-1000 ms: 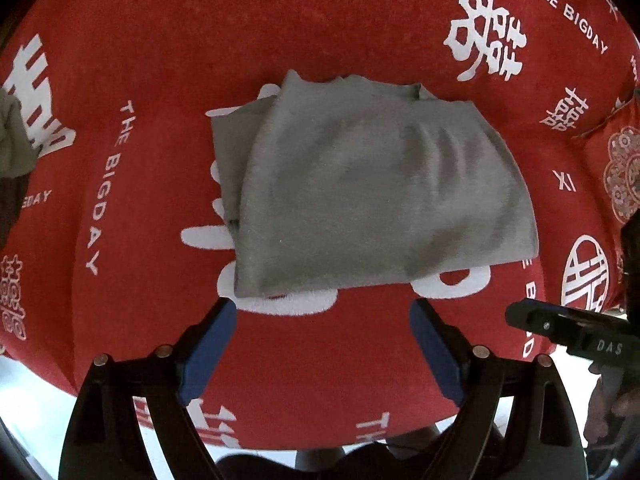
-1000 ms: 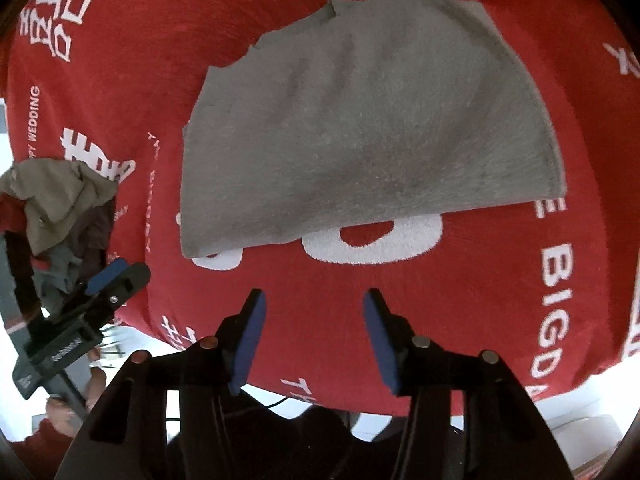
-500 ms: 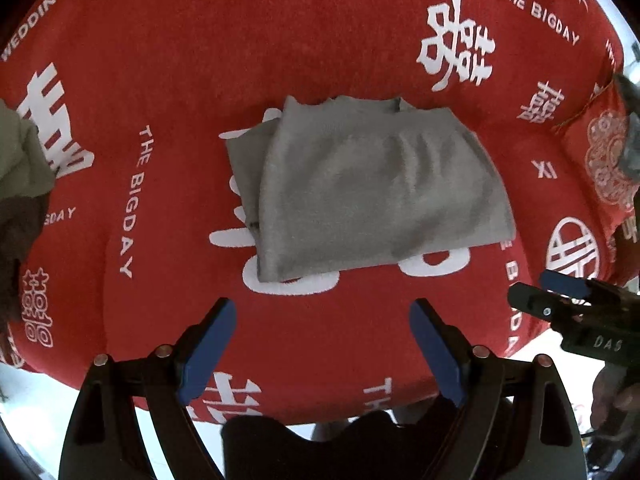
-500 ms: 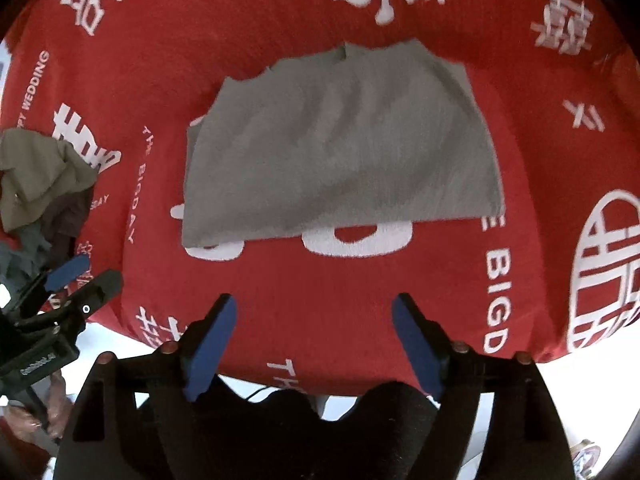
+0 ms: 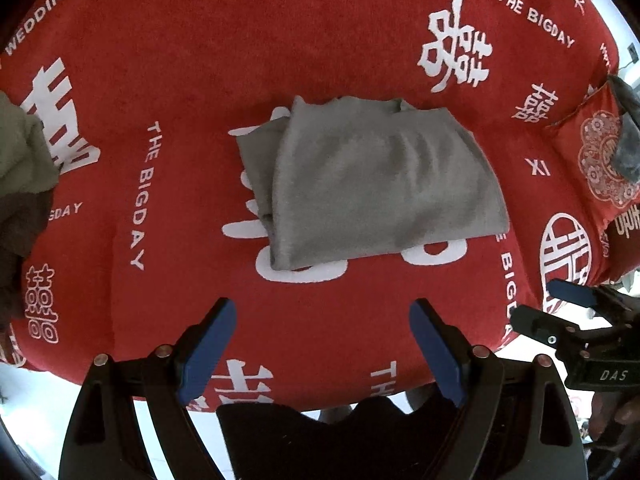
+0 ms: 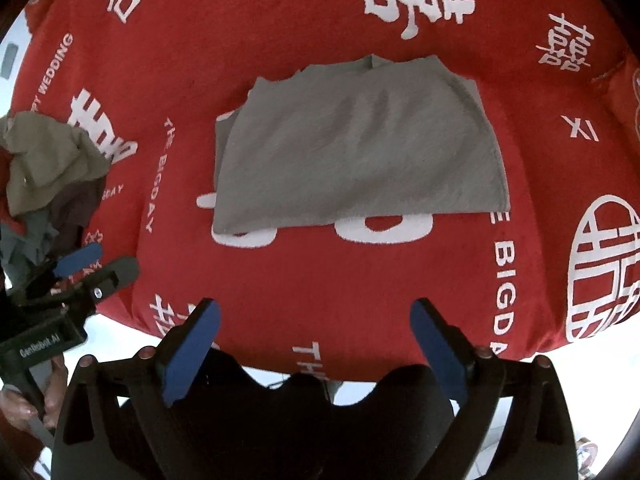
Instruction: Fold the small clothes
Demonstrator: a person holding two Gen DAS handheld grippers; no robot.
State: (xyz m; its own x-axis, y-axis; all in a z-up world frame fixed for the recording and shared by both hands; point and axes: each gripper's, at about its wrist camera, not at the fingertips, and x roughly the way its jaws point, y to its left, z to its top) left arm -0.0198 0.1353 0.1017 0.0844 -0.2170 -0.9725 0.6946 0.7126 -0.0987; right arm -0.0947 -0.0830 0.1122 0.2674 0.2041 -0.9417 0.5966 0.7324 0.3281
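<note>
- My right gripper (image 6: 314,344) is nearest in its own view: jaws wide apart with nothing between them. They have just been opening; a second ago the blue pads stood much closer together, and they were empty then too.
- My left gripper (image 5: 322,346) is just as wide apart and empty, the same spread it had a second ago.
- Each gripper shows at the edge of the other's view, level with the near edge of the red blanket (image 5: 320,40) and clear of the cloth.
- Beyond the pads, the grey garment (image 5: 376,184) lies flat mid-blanket as a folded rectangle, a lower layer peeking out at its left edge. Neither gripper touches it.
- It looks smaller and farther off than a second ago, with more of the white lettering around it in view, so both hands have lifted away.
- I judge this fold finished and released; it may want one more fold or setting aside.
- Farther left, a heap of clothes (image 6: 48,172) sits on the blanket's edge, likely my next pick.
- At the far right lies a red patterned cushion (image 5: 600,156).
</note>
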